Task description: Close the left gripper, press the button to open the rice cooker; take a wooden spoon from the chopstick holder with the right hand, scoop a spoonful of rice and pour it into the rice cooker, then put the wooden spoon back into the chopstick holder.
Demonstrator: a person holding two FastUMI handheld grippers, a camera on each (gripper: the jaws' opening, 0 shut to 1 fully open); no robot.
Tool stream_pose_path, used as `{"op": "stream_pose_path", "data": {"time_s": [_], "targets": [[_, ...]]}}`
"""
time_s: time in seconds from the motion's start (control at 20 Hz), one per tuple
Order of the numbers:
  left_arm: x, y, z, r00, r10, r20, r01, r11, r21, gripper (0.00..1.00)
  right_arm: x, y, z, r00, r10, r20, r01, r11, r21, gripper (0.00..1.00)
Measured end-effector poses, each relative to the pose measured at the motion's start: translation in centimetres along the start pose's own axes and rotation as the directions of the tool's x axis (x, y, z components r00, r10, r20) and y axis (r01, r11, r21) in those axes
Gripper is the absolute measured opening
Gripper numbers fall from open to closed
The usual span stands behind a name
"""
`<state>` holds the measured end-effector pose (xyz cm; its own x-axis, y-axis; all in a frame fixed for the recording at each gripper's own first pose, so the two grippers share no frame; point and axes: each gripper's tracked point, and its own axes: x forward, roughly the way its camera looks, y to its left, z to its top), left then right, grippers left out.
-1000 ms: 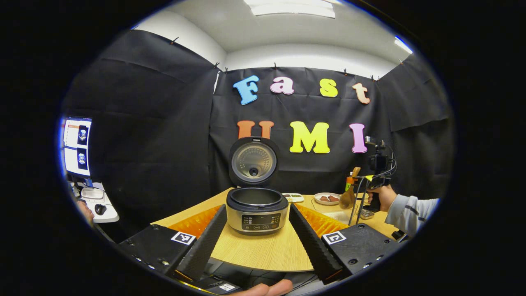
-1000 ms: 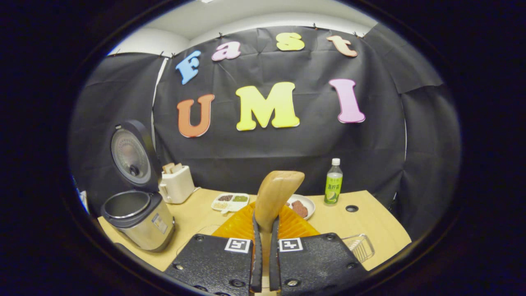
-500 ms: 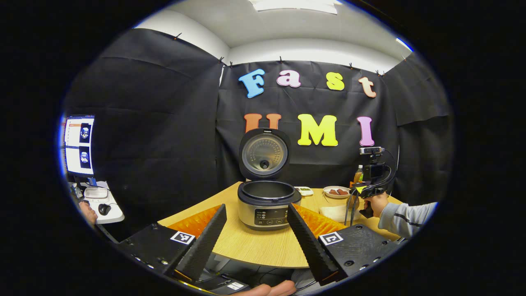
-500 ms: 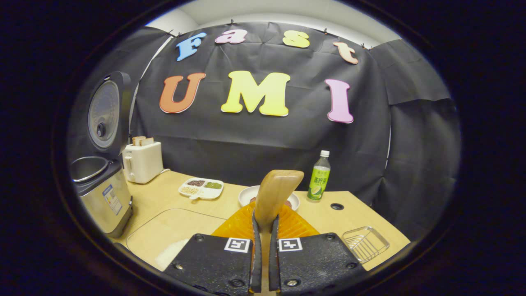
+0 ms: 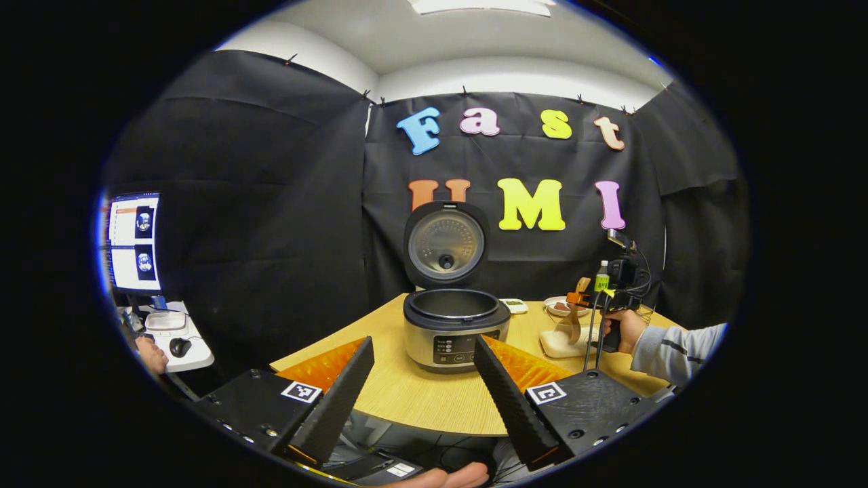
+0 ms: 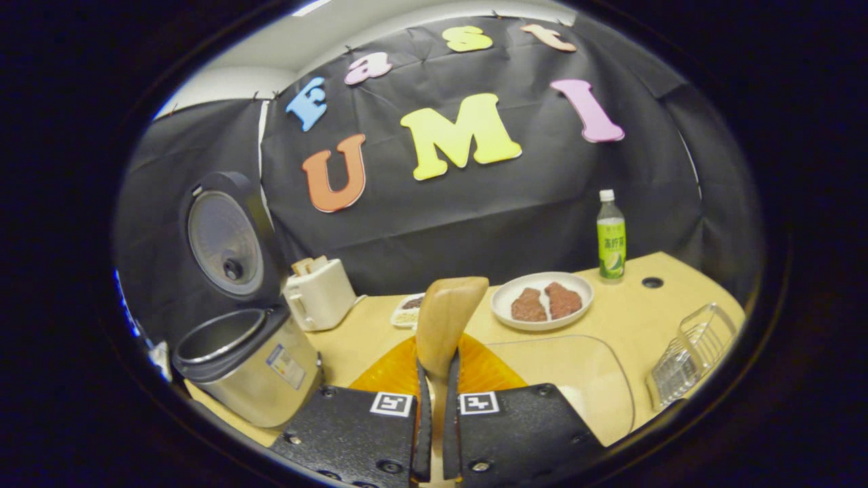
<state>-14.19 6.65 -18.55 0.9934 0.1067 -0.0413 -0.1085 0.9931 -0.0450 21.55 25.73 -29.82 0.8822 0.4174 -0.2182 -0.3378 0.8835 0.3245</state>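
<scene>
- Looking from left to right in the left gripper view, the rice cooker [image 5: 456, 329] stands on the wooden table [image 5: 420, 400] with its lid [image 5: 446, 244] already up, so the button step looks done.
- The left gripper [image 5: 424, 386] hangs in front of the cooker, well apart from it, with its two fingers spread wide and nothing between them.
- Further right in this view, the right gripper [image 5: 584, 301] is over the clear tray [image 5: 559, 342], and a hand [image 5: 620, 329] holds it.
- In the right gripper view, the cooker [image 6: 244, 362] is at the left with its pot open, and a white toaster [image 6: 319, 293] stands beside it.
- At the middle, the right gripper [image 6: 434, 420] has its fingers clamped on the handle of the wooden spoon [image 6: 444, 318], whose bowl points up and forward.
- To the right are a plate [image 6: 542, 301], a green bottle [image 6: 610, 237] and a wire basket [image 6: 692, 352].
- I judge that the scooping step is in hand: the spoon is out of its holder and near the tray.
- I cannot tell if rice is in the spoon.
- Next, the bowl must dip into the rice and then stay level on the way to the pot.
</scene>
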Motion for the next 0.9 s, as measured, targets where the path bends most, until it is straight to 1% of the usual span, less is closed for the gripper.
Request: {"op": "stream_pose_path", "data": {"time_s": [0.1, 0.15, 0.2, 0.25, 0.35, 0.45, 0.5, 0.55, 0.6, 0.65, 0.85, 0.9], "targets": [[0.0, 0.3, 0.1, 1.000, 0.009, -0.001, -0.009, 1.000, -0.013, 0.94, 0.3, -0.9, 0.3, 0.999, 0.028, -0.019, -0.025, 0.988, 0.150, 0.12], [0.1, 0.5, 0.0, 1.000, 0.018, -0.005, -0.018, 1.000, -0.015, 0.95, 0.3, -1.6, 0.2, 0.999, 0.038, -0.027, -0.030, 0.969, 0.245, 0.12], [0.2, 0.8, 0.0, 0.999, 0.032, -0.005, -0.032, 0.999, -0.013, 0.95, 0.2, -0.5, 0.5, 0.998, 0.068, -0.014, -0.062, 0.965, 0.257, 0.12], [0.2, 1.0, 0.0, 0.999, 0.047, -0.004, -0.047, 0.999, -0.008, 0.94, 0.6, -0.4, 1.2, 0.995, 0.097, -0.012, -0.089, 0.950, 0.299, 0.11], [0.2, 1.5, -0.1, 0.998, 0.068, 0.000, -0.068, 0.998, 0.002, 0.95, 0.1, -0.9, 1.0, 0.996, 0.088, -0.035, -0.072, 0.944, 0.322, 0.12], [0.3, 1.0, -0.2, 0.998, 0.063, -0.006, -0.063, 0.998, 0.004, 0.94, -0.1, -1.4, 1.1, 0.997, 0.072, -0.040, -0.054, 0.939, 0.339, 0.12], [0.3, 0.9, -0.2, 0.998, 0.057, -0.008, -0.057, 0.998, 0.005, 0.94, -0.3, -1.6, 1.3, 0.997, 0.066, -0.038, -0.048, 0.931, 0.362, 0.12], [0.2, 1.0, -0.2, 0.998, 0.056, -0.009, -0.056, 0.998, 0.008, 0.95, -0.5, -1.8, 1.6, 0.997, 0.066, -0.034, -0.047, 0.915, 0.400, 0.12], [0.1, 1.2, -0.1, 0.998, 0.061, -0.007, -0.061, 0.998, 0.011, 0.95, -0.8, -2.1, 1.8, 0.997, 0.066, -0.035, -0.044, 0.900, 0.434, 0.12], [0.1, 1.3, -0.1, 0.998, 0.065, -0.005, -0.064, 0.998, 0.013, 0.94, -1.1, -2.8, 2.1, 0.998, 0.064, -0.028, -0.042, 0.876, 0.481, 0.12], [-0.3, 1.4, 0.4, 0.998, 0.068, 0.001, -0.068, 0.998, 0.009, 0.94, -2.2, -6.7, 3.4, 1.000, 0.022, 0.008, -0.022, 0.745, 0.666, 0.12], [-0.4, 1.4, 0.5, 0.998, 0.066, 0.005, -0.066, 0.998, 0.004, 0.94, -2.5, -7.6, 3.7, 1.000, 0.013, 0.022, -0.025, 0.722, 0.691, 0.12]]}}
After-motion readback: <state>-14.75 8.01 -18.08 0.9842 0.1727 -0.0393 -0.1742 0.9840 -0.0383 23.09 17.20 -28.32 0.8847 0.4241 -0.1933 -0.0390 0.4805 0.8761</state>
